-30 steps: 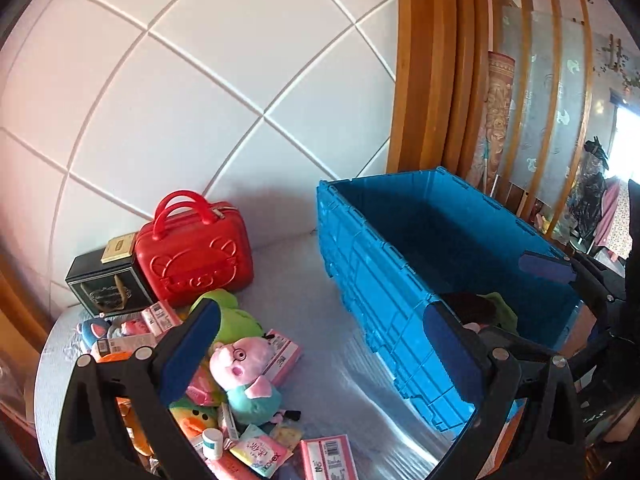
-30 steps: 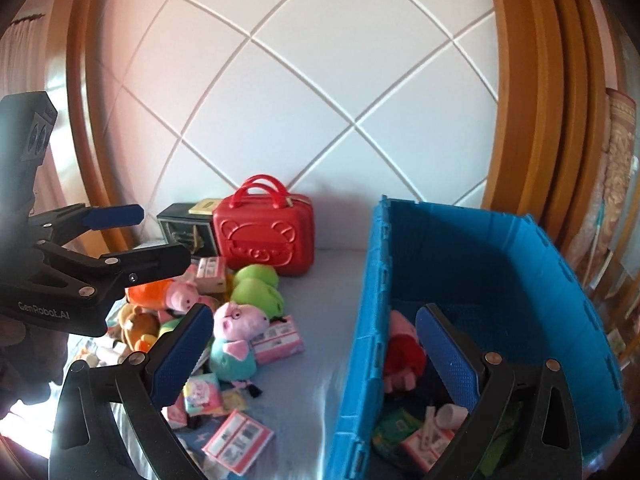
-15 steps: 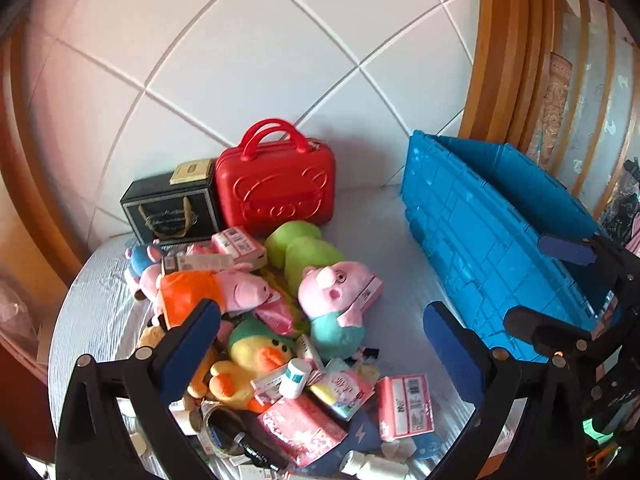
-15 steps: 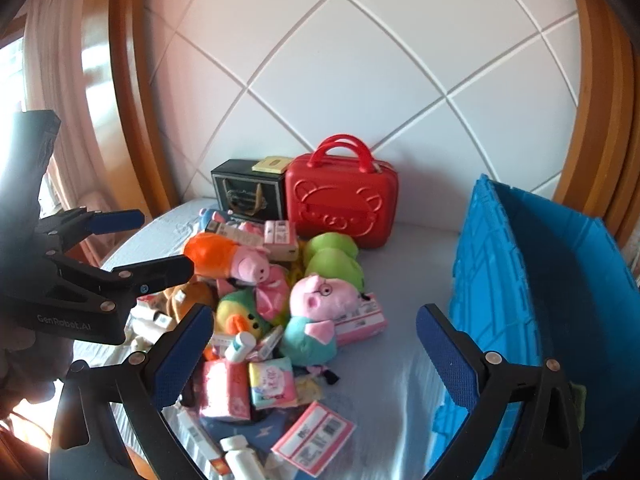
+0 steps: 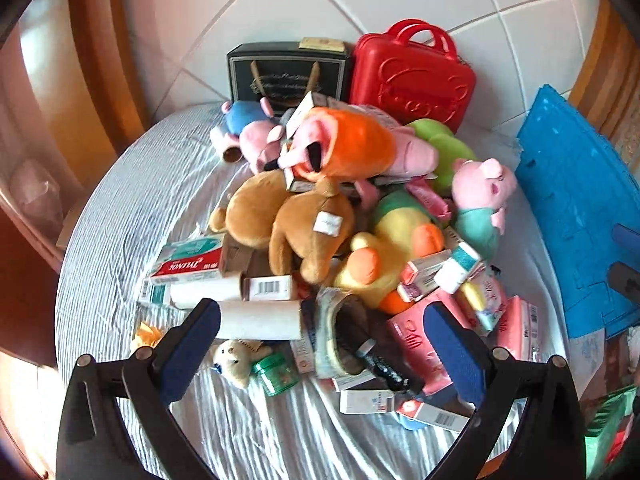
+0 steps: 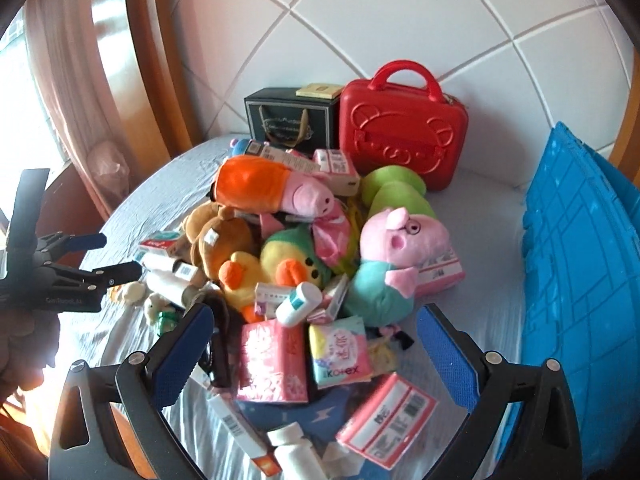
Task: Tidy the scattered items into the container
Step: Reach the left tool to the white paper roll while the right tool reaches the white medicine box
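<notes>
A heap of toys and packets lies on the striped cloth. It holds a brown bear (image 5: pixel 296 224), a yellow duck (image 5: pixel 392 248), an orange-and-pink pig (image 5: pixel 352 148), a pig in teal (image 6: pixel 392 252), a white roll (image 5: pixel 260 319) and a pink tissue pack (image 6: pixel 272 360). The blue crate (image 6: pixel 580 280) stands at the right. My left gripper (image 5: pixel 320 348) is open and empty above the heap's near edge; it also shows in the right wrist view (image 6: pixel 108 256). My right gripper (image 6: pixel 312 356) is open and empty over the pink packs.
A red case (image 6: pixel 400 128) and a black gift box (image 6: pixel 288 120) stand at the back against the white padded wall. Wooden frame curves on the left. A green jar (image 5: pixel 276 372) and a small white toy (image 5: pixel 232 360) lie near my left fingers.
Both grippers have swung left from the crate to the heap and come down closer to it. The crate has slid to the right edge of both views. Both stay open.
</notes>
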